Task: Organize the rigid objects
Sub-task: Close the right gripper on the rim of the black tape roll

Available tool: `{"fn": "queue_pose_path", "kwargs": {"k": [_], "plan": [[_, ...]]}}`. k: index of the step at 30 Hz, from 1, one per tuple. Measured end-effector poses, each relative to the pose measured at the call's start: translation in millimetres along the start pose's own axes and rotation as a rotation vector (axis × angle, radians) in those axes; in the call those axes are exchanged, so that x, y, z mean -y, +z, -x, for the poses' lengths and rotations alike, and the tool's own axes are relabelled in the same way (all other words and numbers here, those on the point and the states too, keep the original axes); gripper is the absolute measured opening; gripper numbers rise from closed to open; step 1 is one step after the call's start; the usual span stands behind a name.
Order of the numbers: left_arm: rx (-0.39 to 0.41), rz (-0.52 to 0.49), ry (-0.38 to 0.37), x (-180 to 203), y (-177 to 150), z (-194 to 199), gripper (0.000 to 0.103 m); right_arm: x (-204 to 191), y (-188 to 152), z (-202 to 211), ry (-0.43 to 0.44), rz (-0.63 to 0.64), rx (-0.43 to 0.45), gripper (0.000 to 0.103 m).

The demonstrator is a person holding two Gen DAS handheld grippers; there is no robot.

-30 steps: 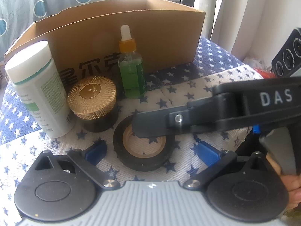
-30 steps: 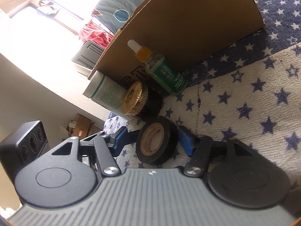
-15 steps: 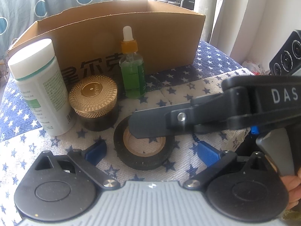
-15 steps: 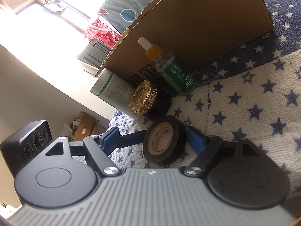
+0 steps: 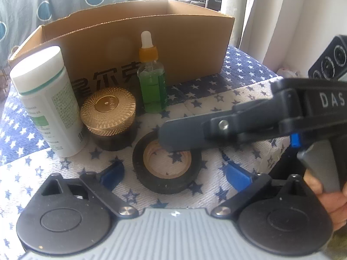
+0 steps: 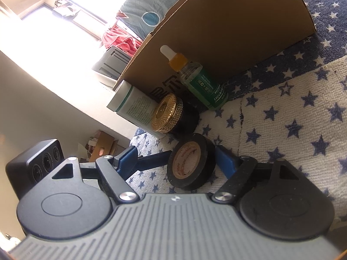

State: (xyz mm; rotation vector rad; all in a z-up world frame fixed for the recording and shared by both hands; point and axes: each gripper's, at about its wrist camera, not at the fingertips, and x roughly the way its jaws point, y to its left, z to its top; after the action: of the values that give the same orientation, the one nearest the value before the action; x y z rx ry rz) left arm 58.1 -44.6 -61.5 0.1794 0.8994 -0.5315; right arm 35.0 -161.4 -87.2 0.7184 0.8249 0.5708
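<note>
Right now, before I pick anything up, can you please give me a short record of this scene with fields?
surface: star-patterned cloth
container: open cardboard box, behind the items
standing items: white bottle, gold-lidded black jar, green dropper bottle
tape: black tape roll, lying flat, nearest the grippers
left gripper: open, jaws have just been closing, roll between the fingers, untouched
right gripper: open, jaws have just been opening, roll between the fingers
</note>
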Motion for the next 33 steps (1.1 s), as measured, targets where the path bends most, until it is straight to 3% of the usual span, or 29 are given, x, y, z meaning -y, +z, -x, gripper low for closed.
{"fn": "queue_pose_path", "kwargs": {"k": [7,11,15,24,33], "plan": [[0.008,0.011,0.027,2.3,0.2,7.2,0.076,-5.7,2.0,20.2,-0.028,0.081,0.046,0.078],[0.022,0.009,0.039,0.4,0.3,7.5,0.071,-10.3,-1.7,23.8,-0.058,0.115,0.043,0.072],[0.028,0.004,0.043,-1.0,1.0,8.7,0.069,-11.8,-4.4,20.8,-0.075,0.127,0.039,0.054],[0.035,-0.036,0.069,6.8,0.1,7.4,0.066,-11.5,-6.1,4.6,-0.154,0.152,0.009,0.028],[0.001,-0.067,0.086,19.0,-2.6,7.7,0.066,-10.4,-11.9,12.8,-0.166,0.136,-0.016,0.025]]}}
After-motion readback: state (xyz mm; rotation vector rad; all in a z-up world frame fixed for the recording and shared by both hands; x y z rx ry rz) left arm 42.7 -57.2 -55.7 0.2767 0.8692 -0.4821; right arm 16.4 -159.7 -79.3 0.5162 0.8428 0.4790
